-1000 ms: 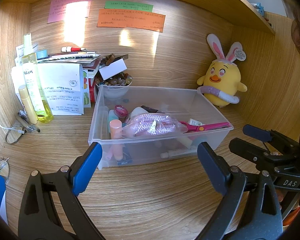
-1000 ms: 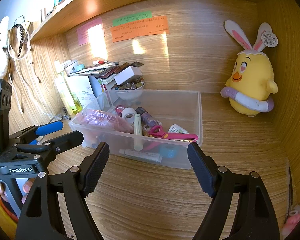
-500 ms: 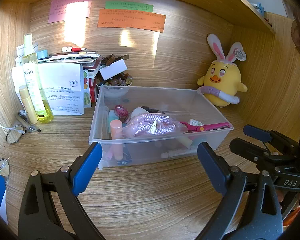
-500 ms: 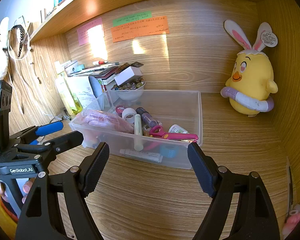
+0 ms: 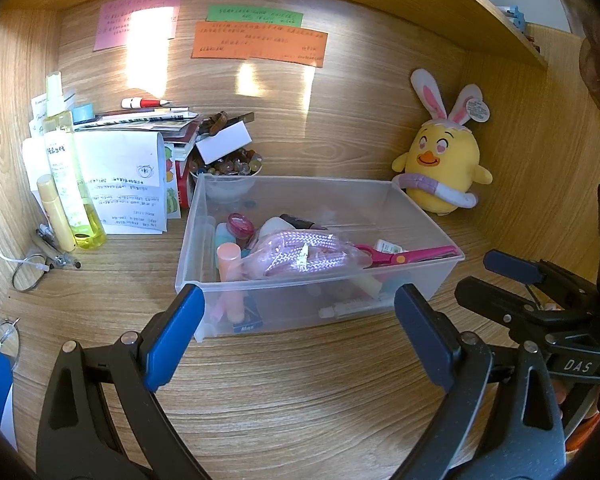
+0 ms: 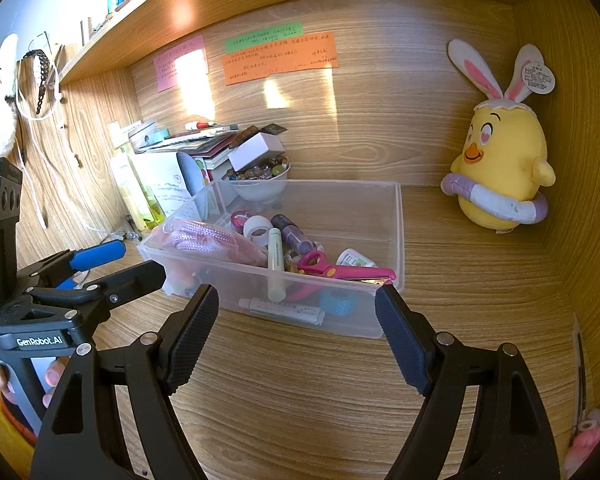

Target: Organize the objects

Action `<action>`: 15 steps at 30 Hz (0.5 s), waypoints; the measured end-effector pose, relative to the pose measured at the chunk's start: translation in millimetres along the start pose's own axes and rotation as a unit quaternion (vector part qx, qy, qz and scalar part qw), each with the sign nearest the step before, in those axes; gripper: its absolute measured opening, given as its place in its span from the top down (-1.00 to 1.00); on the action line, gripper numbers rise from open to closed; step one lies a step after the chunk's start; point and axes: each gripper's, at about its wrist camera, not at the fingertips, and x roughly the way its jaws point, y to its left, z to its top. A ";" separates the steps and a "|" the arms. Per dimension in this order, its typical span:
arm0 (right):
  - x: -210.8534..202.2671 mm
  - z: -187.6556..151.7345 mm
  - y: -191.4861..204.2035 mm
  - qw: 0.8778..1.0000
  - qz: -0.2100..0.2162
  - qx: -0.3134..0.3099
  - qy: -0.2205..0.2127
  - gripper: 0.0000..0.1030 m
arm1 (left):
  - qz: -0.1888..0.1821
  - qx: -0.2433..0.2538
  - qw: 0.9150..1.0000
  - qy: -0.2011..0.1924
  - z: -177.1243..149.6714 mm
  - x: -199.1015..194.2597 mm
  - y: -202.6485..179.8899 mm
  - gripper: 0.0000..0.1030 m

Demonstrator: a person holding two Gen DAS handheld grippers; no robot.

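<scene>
A clear plastic bin (image 5: 420, 216) (image 6: 398, 232) sits on the wooden desk, holding a pink mesh pouch (image 5: 304, 254) (image 6: 212, 240), pink scissors (image 5: 408, 254) (image 6: 340, 270), tubes, small bottles and a tape roll. My left gripper (image 5: 300, 312), with blue pads, hovers open just in front of the bin's near wall, nothing between its fingers. My right gripper (image 6: 298, 316), with black pads, is open too, facing the bin's near right corner from the right. Each gripper shows at the edge of the other's view.
A yellow plush chick with bunny ears (image 5: 444, 164) (image 6: 500, 168) stands at the back right corner. At the back left are a yellow spray bottle (image 5: 66, 168), stacked papers and books, and a bowl of beads (image 5: 228, 170) (image 6: 260, 178). Coloured notes hang on the back wall under a shelf.
</scene>
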 end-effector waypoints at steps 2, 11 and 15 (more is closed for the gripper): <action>0.0 0.0 -0.1 1.000 0.000 0.000 0.000 -0.52 | -0.005 -0.001 1.000 0.002 -0.1 0.2 -0.3 -0.89; -0.1 -0.3 0.3 1.000 0.000 0.000 -0.001 -0.52 | -0.007 -0.006 1.000 0.005 -1.1 0.8 -1.6 -0.96; -0.7 -1.1 1.2 1.000 0.001 0.001 -0.001 -0.52 | -0.014 -0.010 1.000 0.011 -1.5 2.8 -0.4 -0.96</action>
